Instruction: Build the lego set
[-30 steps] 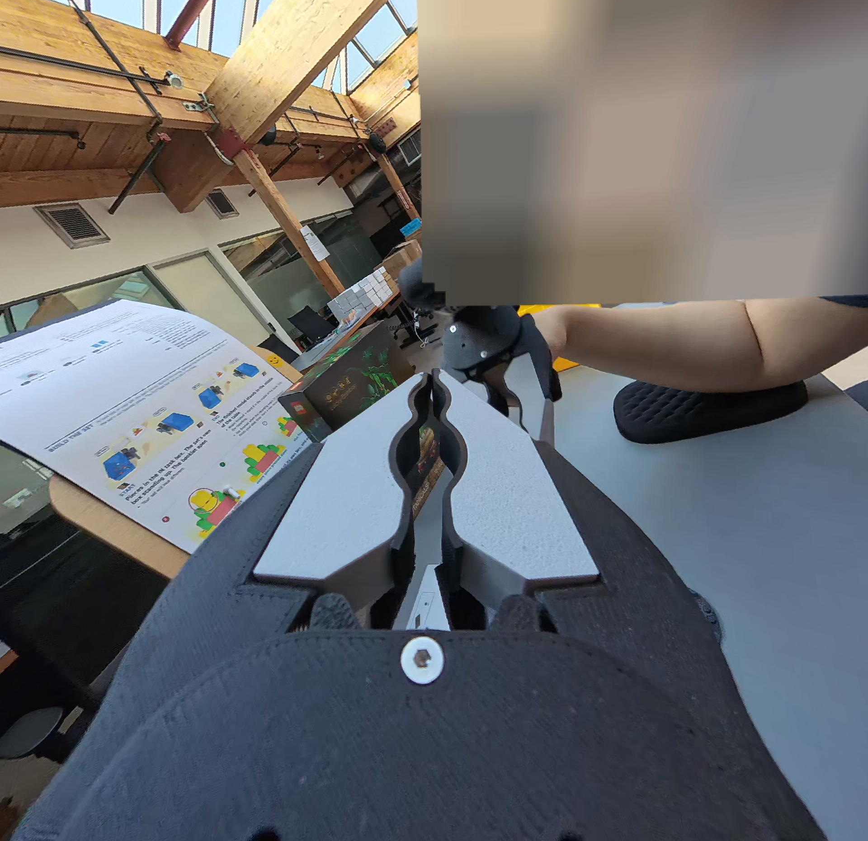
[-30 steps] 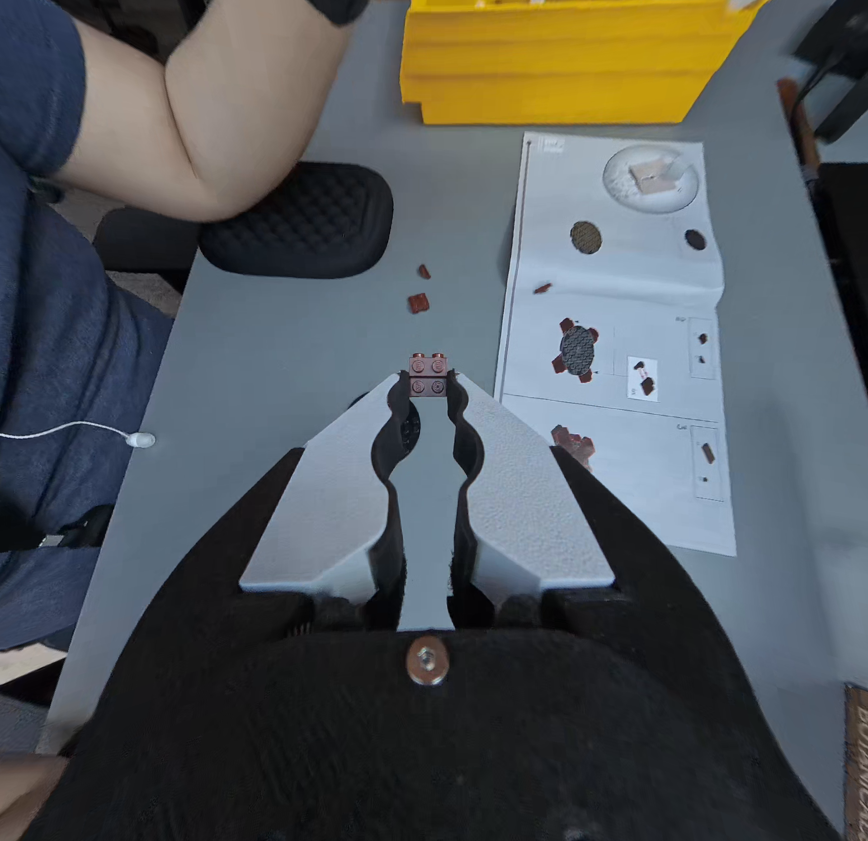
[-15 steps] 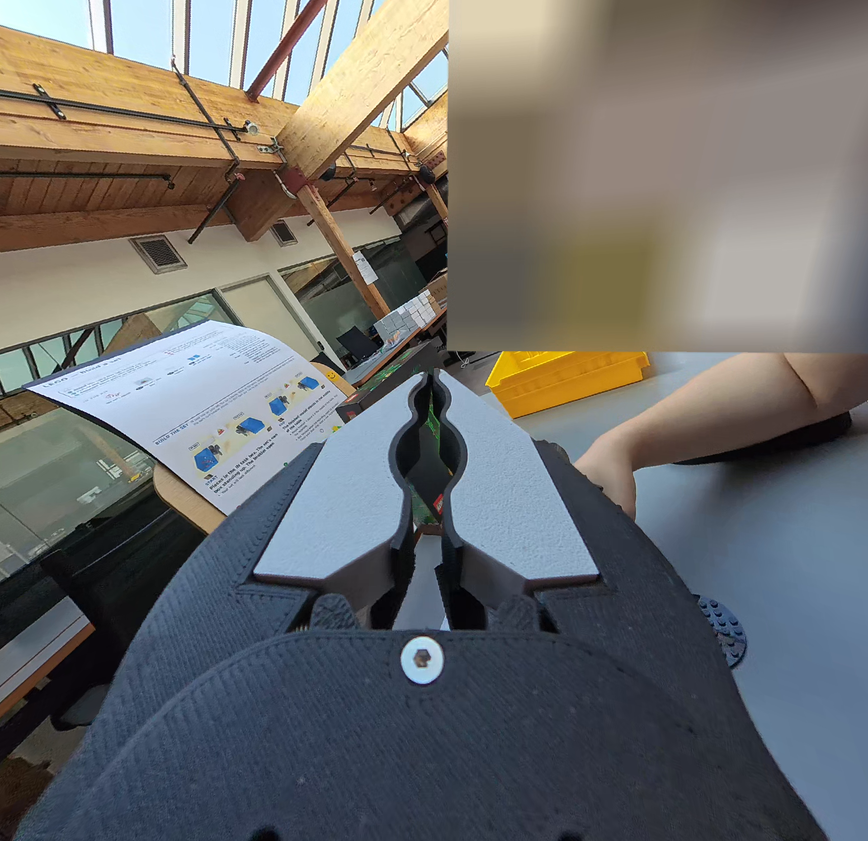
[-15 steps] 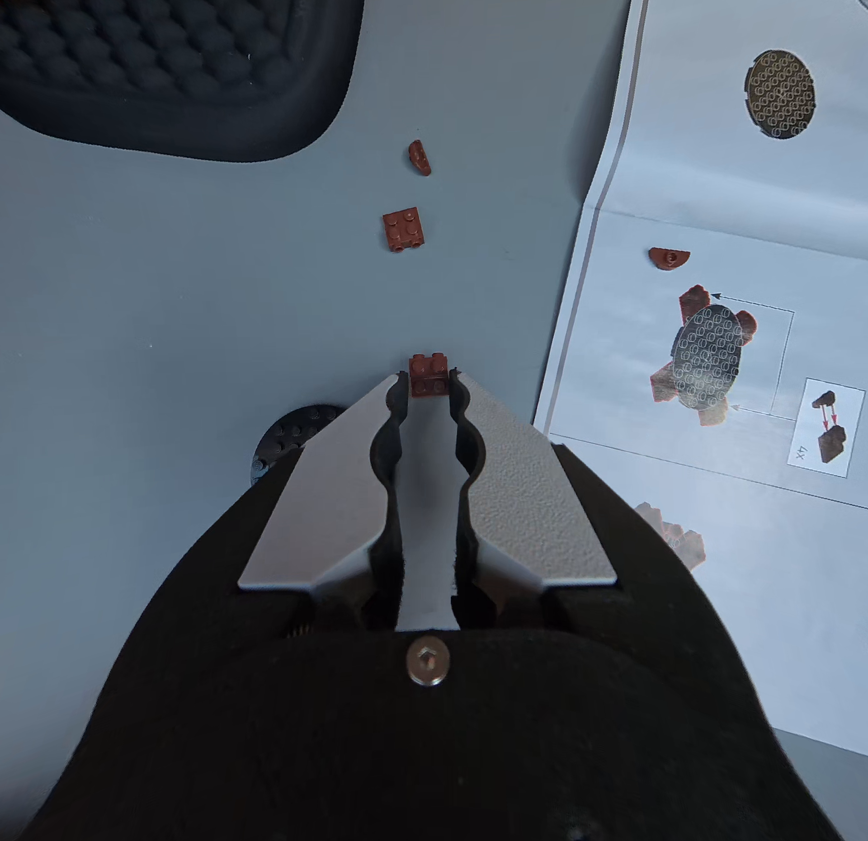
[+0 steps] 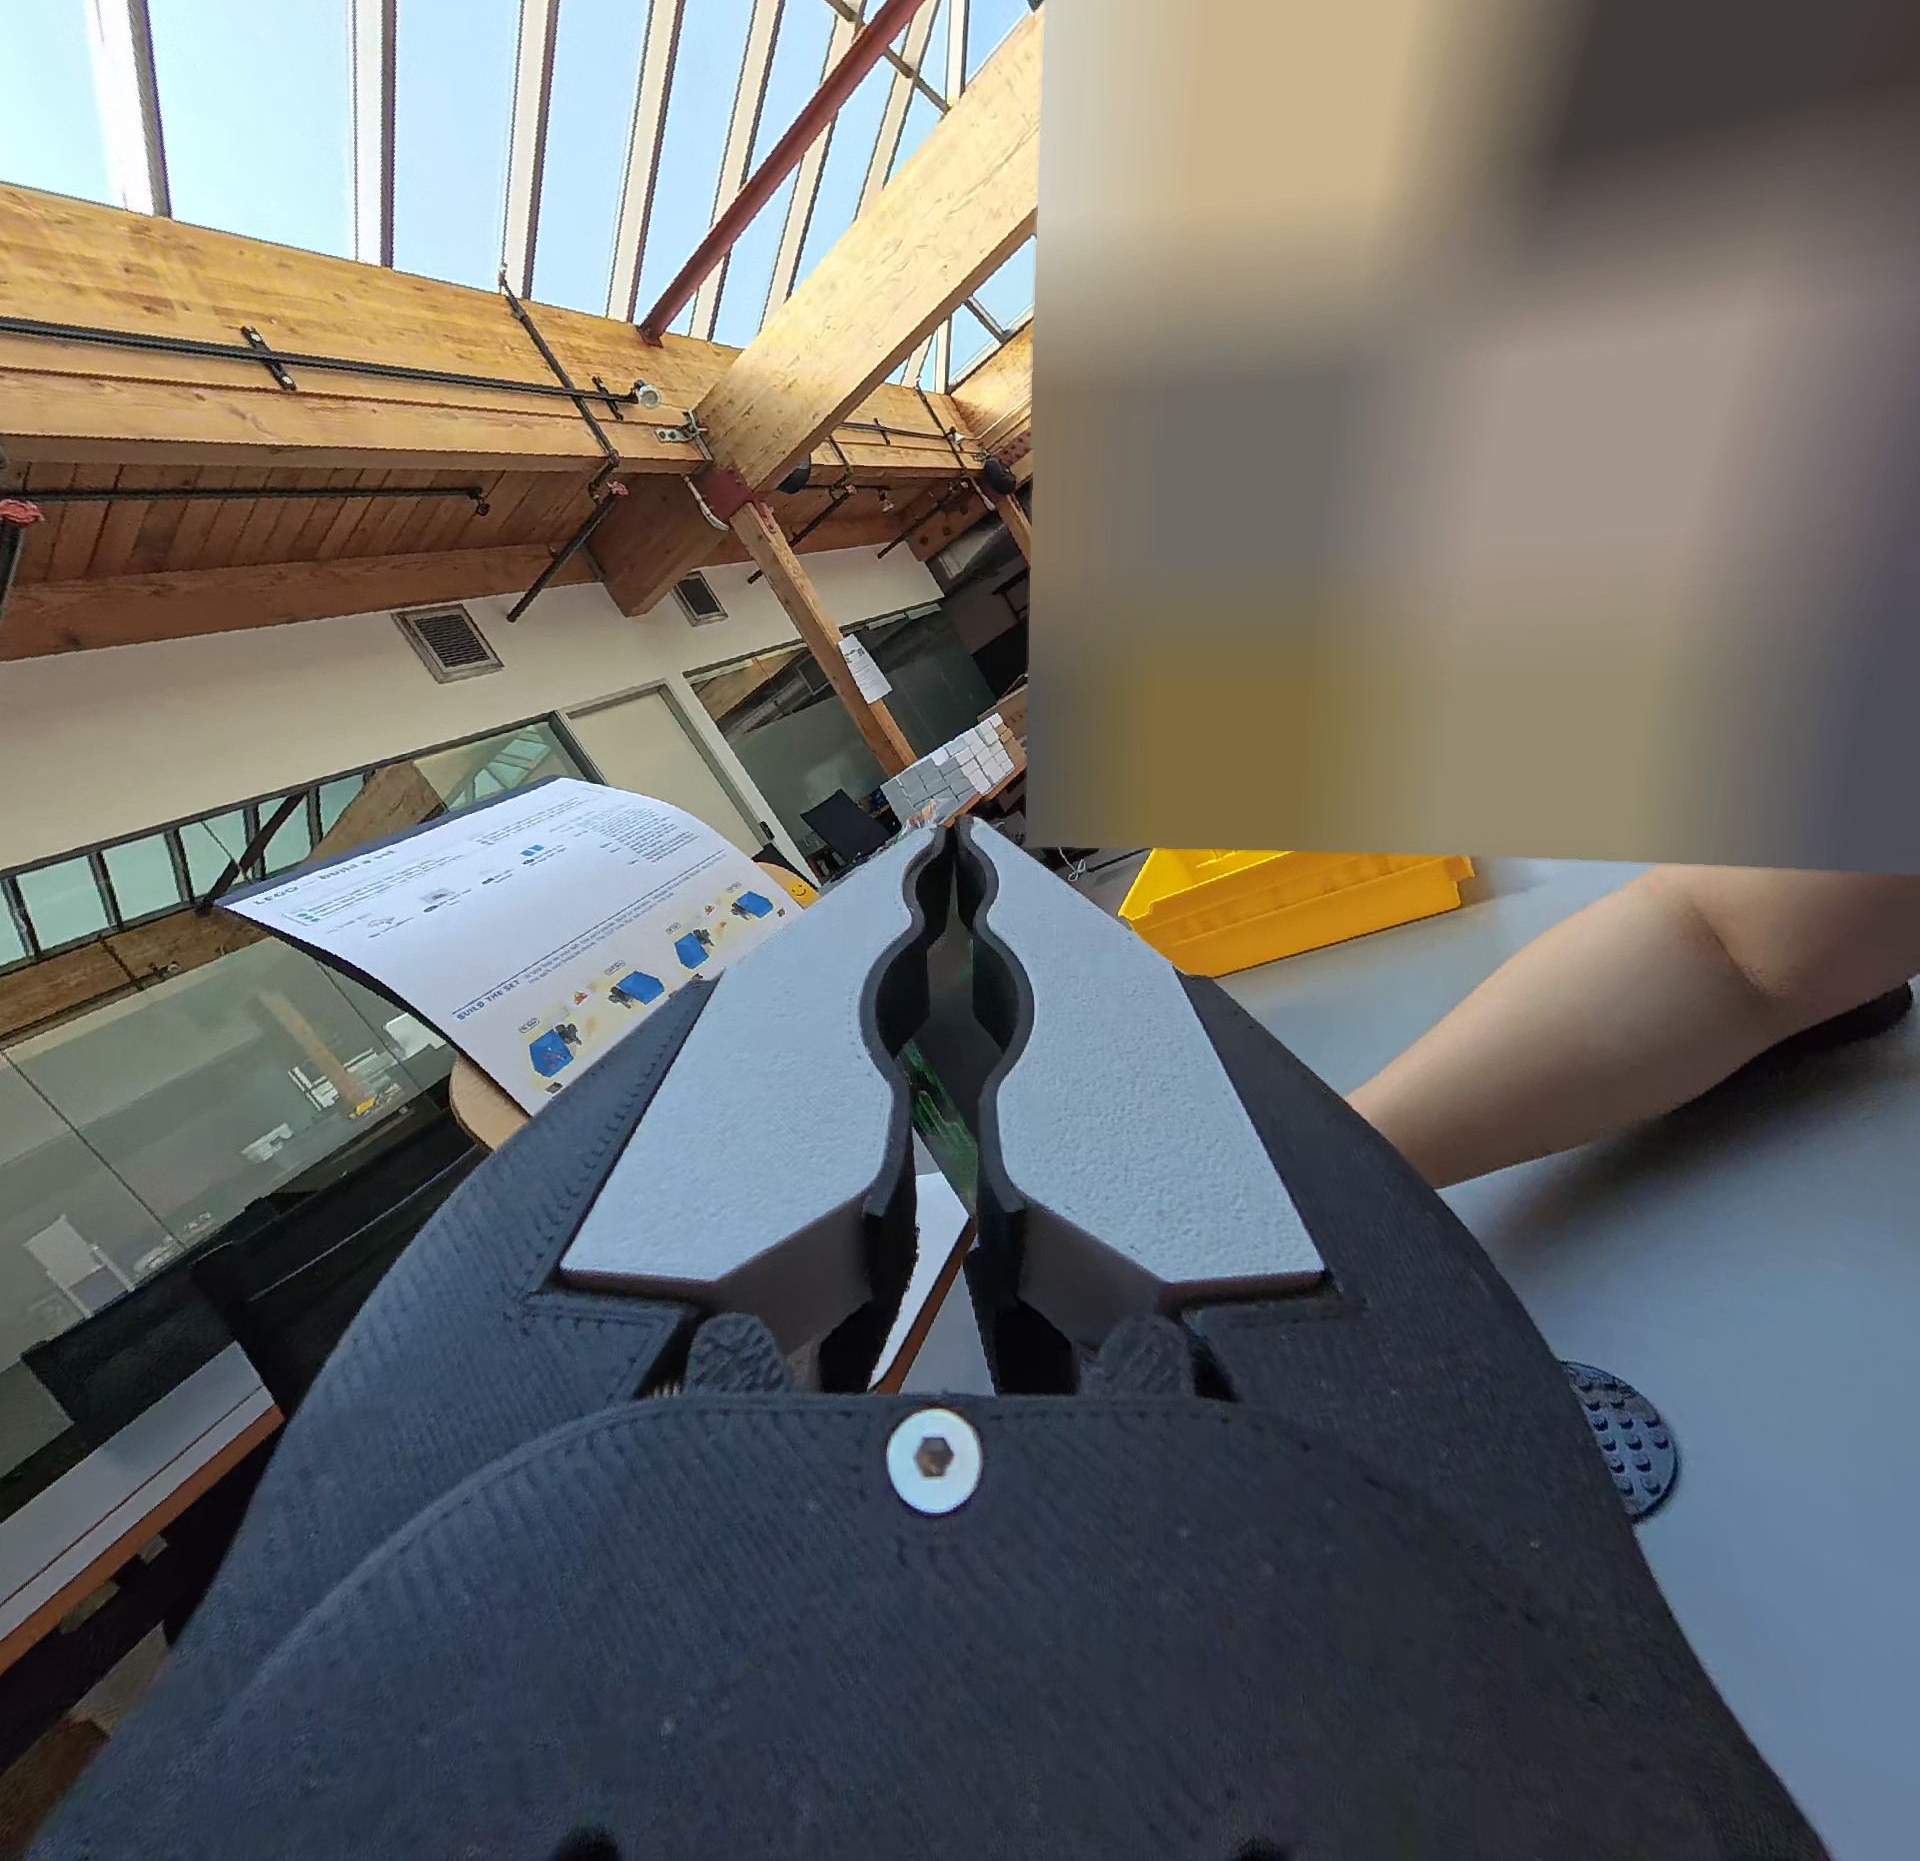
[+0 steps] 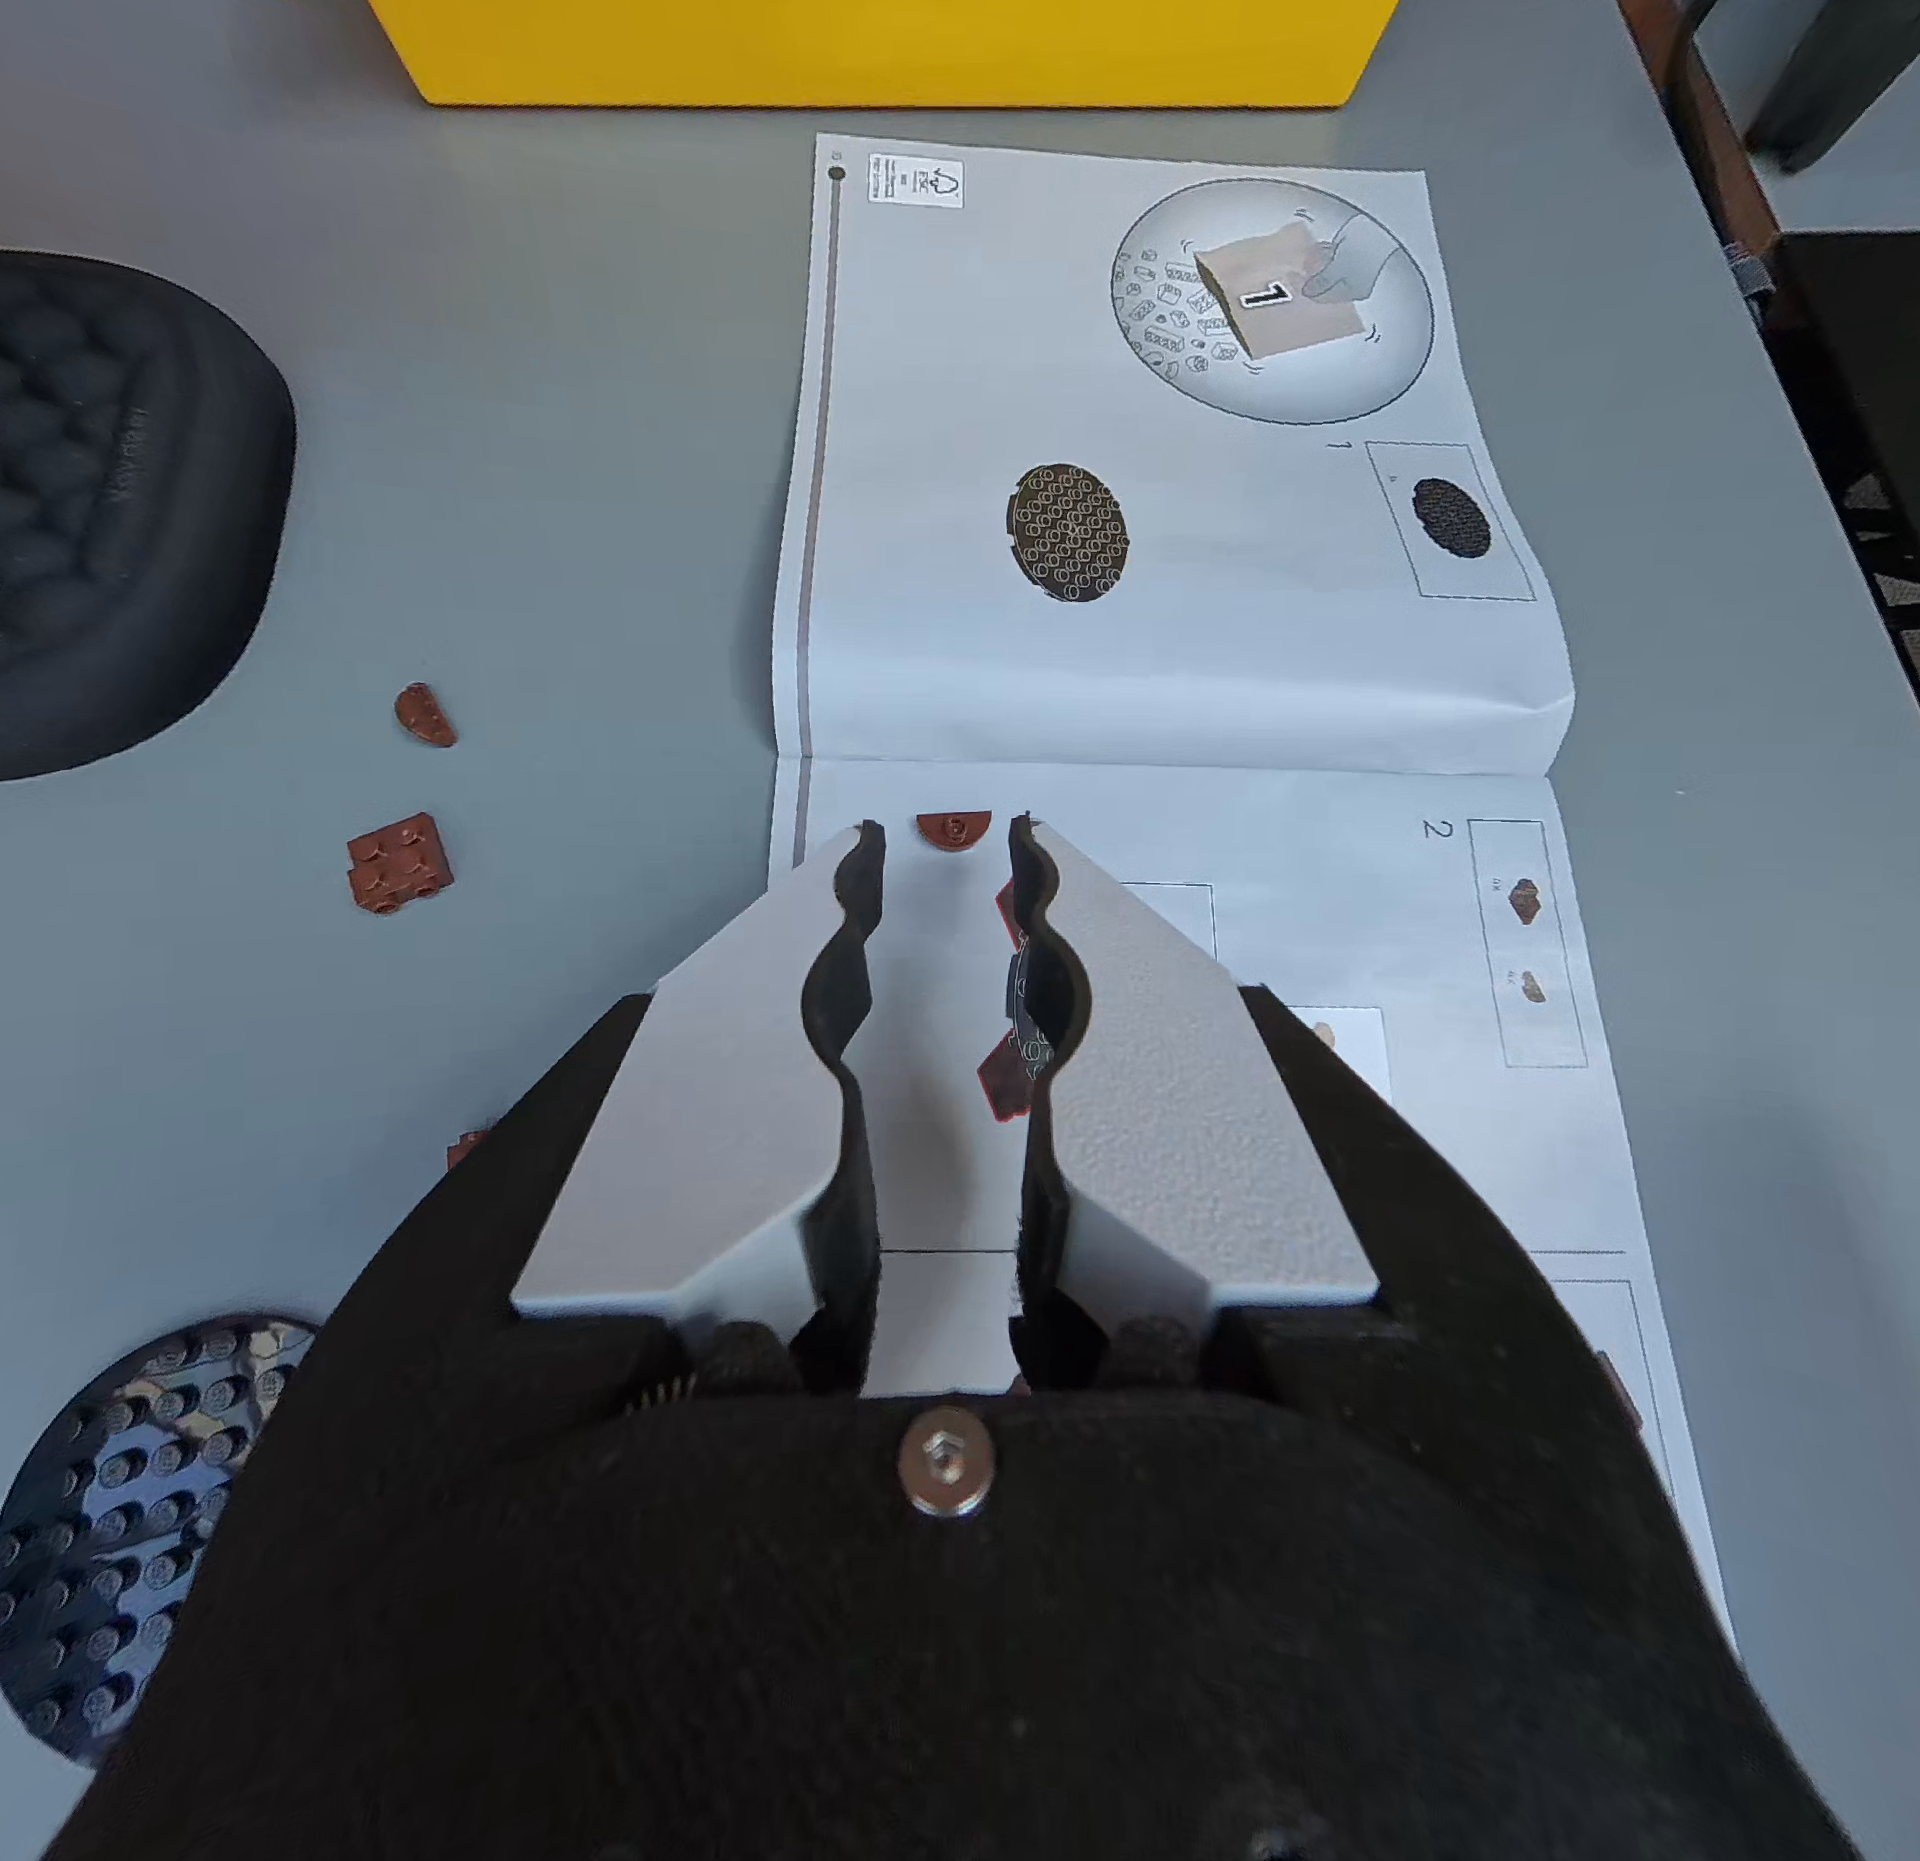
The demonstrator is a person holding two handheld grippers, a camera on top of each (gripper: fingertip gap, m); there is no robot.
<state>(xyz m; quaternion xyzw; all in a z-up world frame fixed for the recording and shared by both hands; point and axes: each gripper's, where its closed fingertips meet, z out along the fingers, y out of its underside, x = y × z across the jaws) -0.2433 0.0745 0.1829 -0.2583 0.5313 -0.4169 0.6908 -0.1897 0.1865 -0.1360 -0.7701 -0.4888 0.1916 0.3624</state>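
Observation:
My right gripper [image 6: 948, 827] is open over the instruction sheet [image 6: 1143, 648]. A small brown half-round piece [image 6: 954, 832] lies on the sheet between its fingertips. A brown square plate [image 6: 400, 861] and another brown half-round piece [image 6: 426, 715] lie on the grey table [image 6: 540, 377] to the left. A brown brick [image 6: 468, 1146] peeks out beside the left finger. The black round studded plate [image 6: 125, 1499] lies at the lower left; it also shows in the left wrist view [image 5: 1621, 1437]. My left gripper [image 5: 956, 837] is shut and empty, tilted up above the table.
A yellow bin [image 6: 883, 14] stands at the back of the table, also in the left wrist view [image 5: 1299, 897]. A black padded rest [image 6: 104, 512] lies at the left. A person's forearm [image 5: 1662, 1001] rests on the table. A second printed sheet [image 5: 520, 907] stands propped at the left. The gap from one gripper's tips to the other's is roughly 35 cm. The left gripper is farther from the brown square plate [image 6: 400, 861], some 35 cm, than the right, some 10 cm.
My right gripper has let go of the brown brick, opened, and moved right over the instruction sheet to the half-round piece. My left gripper has swung a little, staying shut.

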